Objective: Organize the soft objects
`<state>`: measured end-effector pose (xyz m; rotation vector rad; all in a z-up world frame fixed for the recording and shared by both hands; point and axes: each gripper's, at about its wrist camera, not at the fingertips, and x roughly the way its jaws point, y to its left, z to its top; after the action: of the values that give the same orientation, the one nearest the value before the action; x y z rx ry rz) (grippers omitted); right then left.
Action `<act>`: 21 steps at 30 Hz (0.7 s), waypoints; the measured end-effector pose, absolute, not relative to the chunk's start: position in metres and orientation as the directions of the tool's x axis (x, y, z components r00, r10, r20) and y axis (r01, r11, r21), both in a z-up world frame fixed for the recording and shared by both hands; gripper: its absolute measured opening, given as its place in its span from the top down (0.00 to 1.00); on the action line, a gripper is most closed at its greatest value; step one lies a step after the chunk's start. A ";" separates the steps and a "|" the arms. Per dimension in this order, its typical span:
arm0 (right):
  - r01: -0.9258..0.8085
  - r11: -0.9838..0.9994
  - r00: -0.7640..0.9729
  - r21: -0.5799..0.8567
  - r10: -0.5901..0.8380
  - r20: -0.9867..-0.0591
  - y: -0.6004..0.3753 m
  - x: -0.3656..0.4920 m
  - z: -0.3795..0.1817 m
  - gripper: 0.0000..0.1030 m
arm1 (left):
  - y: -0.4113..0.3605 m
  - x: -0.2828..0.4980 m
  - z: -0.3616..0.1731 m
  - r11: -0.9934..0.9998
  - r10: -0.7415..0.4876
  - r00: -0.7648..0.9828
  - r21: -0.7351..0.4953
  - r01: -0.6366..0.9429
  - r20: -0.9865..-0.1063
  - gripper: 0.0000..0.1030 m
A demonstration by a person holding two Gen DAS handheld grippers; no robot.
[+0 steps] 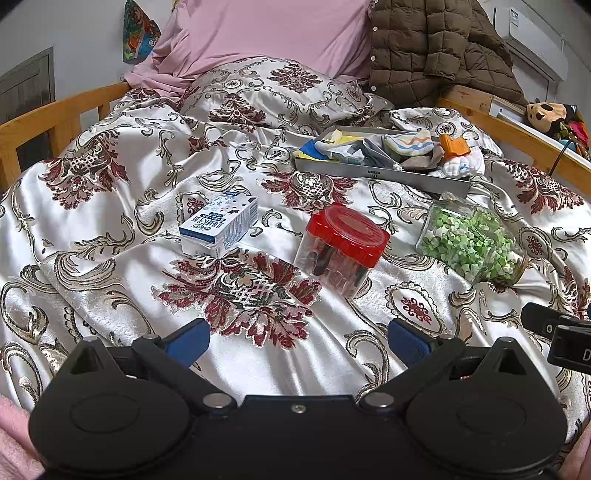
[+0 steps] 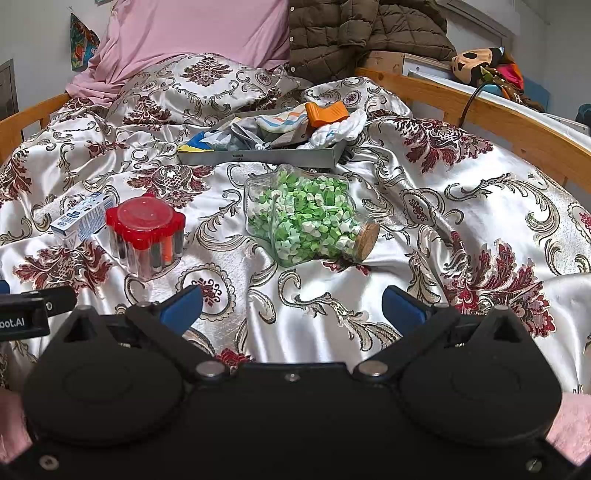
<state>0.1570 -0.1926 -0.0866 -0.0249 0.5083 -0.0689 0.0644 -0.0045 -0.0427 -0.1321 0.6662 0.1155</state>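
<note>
the bed (image 1: pixel 110 229) fills both views, covered by a shiny white quilt with dark red and grey-gold floral patterns, framed by a wooden rail (image 1: pixel 55 114). at its head lie a matching patterned pillow (image 1: pixel 273 92), a pink pillow (image 1: pixel 273 29) behind it, and a brown quilted jacket (image 1: pixel 436 48) heaped to the right.

a shallow grey tray (image 2: pixel 258 157) sits on the quilt toward the far side, and it holds the soft objects: a striped sock (image 2: pixel 282 120), an orange piece (image 2: pixel 327 110), a white knitted item (image 2: pixel 340 129) spilling over the tray's right edge, and crumpled blue, yellow and grey cloths (image 2: pixel 214 142) at its left end.

nearer the cameras, a glass jar (image 2: pixel 306 218) packed with green and white paper stars lies on its side, cork pointing right. to its left stands a clear tub with a red lid (image 2: pixel 146 221), holding dark and orange tubes. just left of that rests a blue-and-white carton (image 1: pixel 221 225).

the left claw (image 1: pixel 297 341) is spread wide, blue pads apart over bare quilt, gripping nothing. the right claw (image 2: pixel 291 308) is likewise spread wide and empty, low over the quilt, near side of the jar.
</note>
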 end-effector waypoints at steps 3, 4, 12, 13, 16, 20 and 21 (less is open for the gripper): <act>0.060 0.997 0.871 -0.041 -0.072 -0.486 -0.193 0.157 -0.087 0.01 | -0.005 0.064 -0.043 0.985 0.063 0.780 -0.085 -0.148 -0.622 0.01; 0.060 0.997 0.871 -0.041 -0.072 -0.485 -0.192 0.157 -0.087 0.01 | -0.005 0.064 -0.043 0.985 0.064 0.780 -0.085 -0.148 -0.622 0.01; 0.060 0.997 0.871 -0.041 -0.072 -0.486 -0.192 0.157 -0.087 0.01 | -0.005 0.064 -0.043 0.985 0.064 0.780 -0.085 -0.148 -0.622 0.01; 0.060 0.997 0.871 -0.041 -0.072 -0.486 -0.192 0.157 -0.086 0.01 | -0.005 0.064 -0.043 0.985 0.064 0.780 -0.085 -0.149 -0.622 0.01; 0.060 0.997 0.871 -0.041 -0.072 -0.486 -0.192 0.157 -0.086 0.01 | -0.006 0.064 -0.043 0.985 0.064 0.780 -0.084 -0.148 -0.622 0.01; 0.060 0.997 0.871 -0.041 -0.072 -0.486 -0.192 0.157 -0.086 0.01 | -0.005 0.065 -0.042 0.986 0.074 0.778 -0.074 -0.153 -0.624 0.01; 0.060 0.997 0.871 -0.041 -0.072 -0.486 -0.192 0.157 -0.087 0.01 | -0.004 0.065 -0.042 0.985 0.077 0.777 -0.071 -0.155 -0.624 0.01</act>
<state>0.1570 -0.1924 -0.0865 -0.0254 0.5088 -0.0692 0.0646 -0.0041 -0.0417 -0.1211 0.6690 0.1254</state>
